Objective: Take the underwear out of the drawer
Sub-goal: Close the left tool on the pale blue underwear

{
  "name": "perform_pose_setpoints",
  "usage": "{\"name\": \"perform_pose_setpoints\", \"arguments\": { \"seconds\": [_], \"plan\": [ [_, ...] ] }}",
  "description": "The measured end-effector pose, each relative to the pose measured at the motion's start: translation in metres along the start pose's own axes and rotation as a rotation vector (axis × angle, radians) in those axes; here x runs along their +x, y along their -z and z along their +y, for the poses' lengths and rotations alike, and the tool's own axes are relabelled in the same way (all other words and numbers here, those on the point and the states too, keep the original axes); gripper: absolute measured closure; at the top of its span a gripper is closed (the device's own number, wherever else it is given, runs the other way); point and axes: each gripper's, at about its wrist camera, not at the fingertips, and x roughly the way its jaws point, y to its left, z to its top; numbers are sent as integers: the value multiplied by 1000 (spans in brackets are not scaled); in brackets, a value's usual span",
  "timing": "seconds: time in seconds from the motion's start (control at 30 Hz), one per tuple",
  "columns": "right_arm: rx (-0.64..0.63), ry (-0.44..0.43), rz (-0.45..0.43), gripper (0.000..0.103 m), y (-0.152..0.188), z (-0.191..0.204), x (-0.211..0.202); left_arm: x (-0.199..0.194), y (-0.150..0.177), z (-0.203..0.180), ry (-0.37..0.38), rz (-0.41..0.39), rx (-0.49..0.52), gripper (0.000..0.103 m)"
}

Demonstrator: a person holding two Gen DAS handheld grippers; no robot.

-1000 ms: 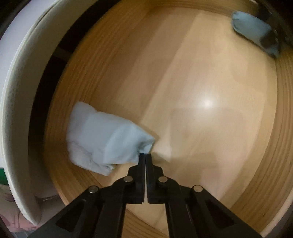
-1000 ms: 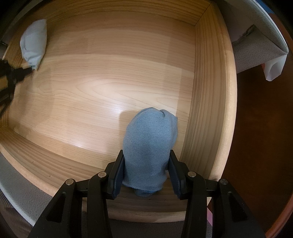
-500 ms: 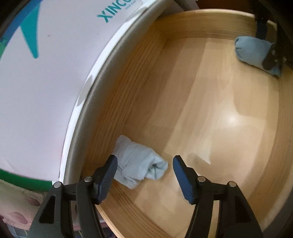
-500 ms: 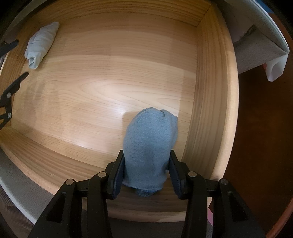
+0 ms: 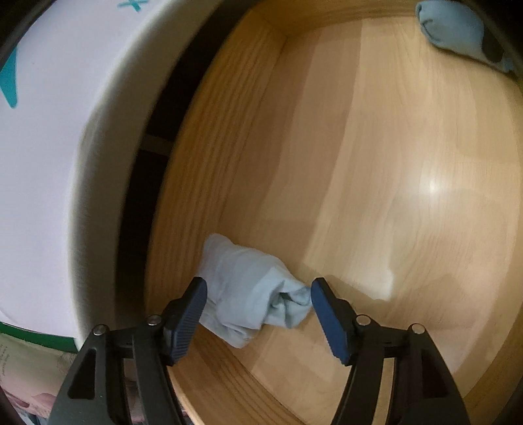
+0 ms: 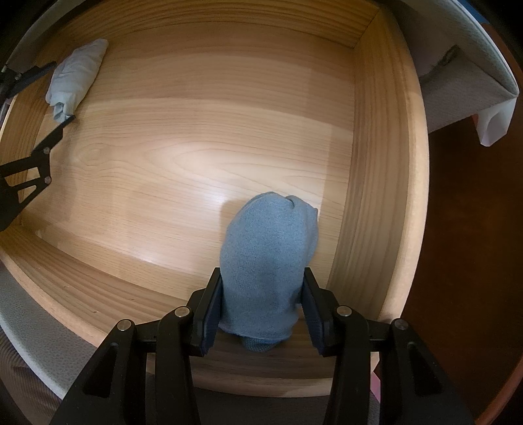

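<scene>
A pale blue rolled underwear [image 5: 248, 294] lies in the wooden drawer's [image 5: 376, 163] near left corner, against the side wall. My left gripper [image 5: 258, 287] straddles this roll; its jaws are opening and the pads do not squeeze it. The right wrist view shows the same pale roll [image 6: 78, 72] far left with the left gripper's fingers [image 6: 49, 144] around it. A darker blue rolled underwear [image 6: 268, 258] stands by the drawer's front right corner. My right gripper [image 6: 261, 278] points down and is shut on it. That blue roll [image 5: 454, 29] also shows top right in the left wrist view.
Drawer walls [image 6: 369, 163] enclose a bare wooden floor [image 6: 196, 147] between the two rolls. A white surface with teal print [image 5: 49, 130] rises left of the drawer. Grey upholstery [image 6: 457, 75] and a dark brown floor [image 6: 474, 261] lie to the right.
The left gripper went from shut beside the pale roll to open, drew back, then moved in so its jaws straddle the roll. The right gripper kept still, holding the blue roll.
</scene>
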Motion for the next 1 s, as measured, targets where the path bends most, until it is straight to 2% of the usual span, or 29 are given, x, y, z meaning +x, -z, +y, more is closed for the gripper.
{"name": "perform_pose_setpoints", "arguments": {
  "seconds": [0.07, 0.23, 0.3, 0.33, 0.37, 0.4, 0.5, 0.57, 0.77, 1.0],
  "plan": [
    [-1, -1, 0, 59, 0, -2, -1, 24, -2, 18, 6, 4, -32, 35],
    [-2, -1, 0, 59, 0, -2, -2, 29, -20, 21, 23, 1, -71, 35],
    [-1, -1, -1, 59, 0, -3, -2, 30, -23, 41, 50, 4, -87, 39],
    [-1, -1, -1, 59, 0, -3, -3, 29, -21, 46, 86, 10, -119, 45],
    [-1, -2, -1, 59, 0, -3, -2, 41, -2, 49, 118, 20, -149, 55],
    [-1, -2, -1, 59, 0, -3, -3, 45, -3, 52, 123, 41, -167, 60],
    [-2, -2, -1, 59, 0, -3, -2, 46, -7, 53, 98, 60, -134, 67],
    [-3, -1, -1, 59, 0, -4, -2, 46, -9, 49, 99, 69, -115, 69],
    [-3, -2, -1, 59, 0, -4, -2, 32, -15, 46, 169, 76, -116, 71],
    [-4, -1, -1, 59, 0, -4, -2, 20, -15, 64, 327, 105, -190, 71]
  ]
}}
